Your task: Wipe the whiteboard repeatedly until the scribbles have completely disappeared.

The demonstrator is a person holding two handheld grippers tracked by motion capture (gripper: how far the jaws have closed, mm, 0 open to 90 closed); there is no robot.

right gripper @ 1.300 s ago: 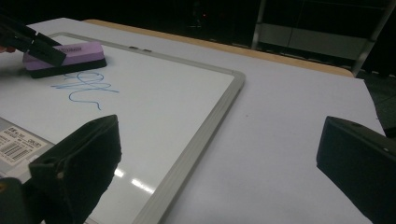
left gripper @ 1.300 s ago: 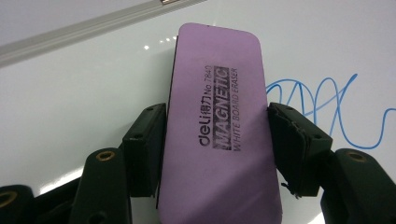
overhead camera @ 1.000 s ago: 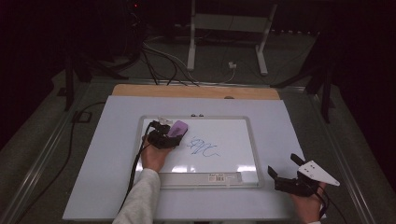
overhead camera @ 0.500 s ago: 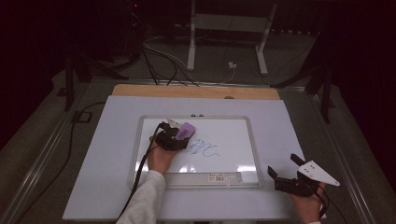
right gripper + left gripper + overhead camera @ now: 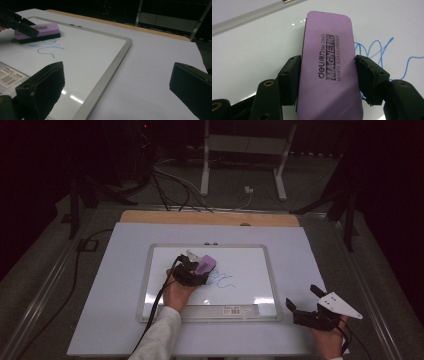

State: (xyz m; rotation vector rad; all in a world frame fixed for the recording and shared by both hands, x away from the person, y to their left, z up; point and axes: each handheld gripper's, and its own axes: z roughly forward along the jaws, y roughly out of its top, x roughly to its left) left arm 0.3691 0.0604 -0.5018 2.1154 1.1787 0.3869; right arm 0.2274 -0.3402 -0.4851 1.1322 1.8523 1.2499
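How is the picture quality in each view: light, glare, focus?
High view: dim overall, dark surroundings, two small glare patches on the whiteboard near its lower edge. Left gripper view: brightly lit, print on the purple eraser sharp, the left gripper jaws slightly soft. Right gripper view: darker, the right gripper jaws blurred in the foreground, glare spots on the board, blue scribble readable.

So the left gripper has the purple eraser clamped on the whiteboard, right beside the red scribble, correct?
Not quite: the scribble is blue, not red, as the left gripper view shows. The rest holds: the left gripper has the purple eraser clamped between its jaws, flat on the whiteboard, right beside that scribble.
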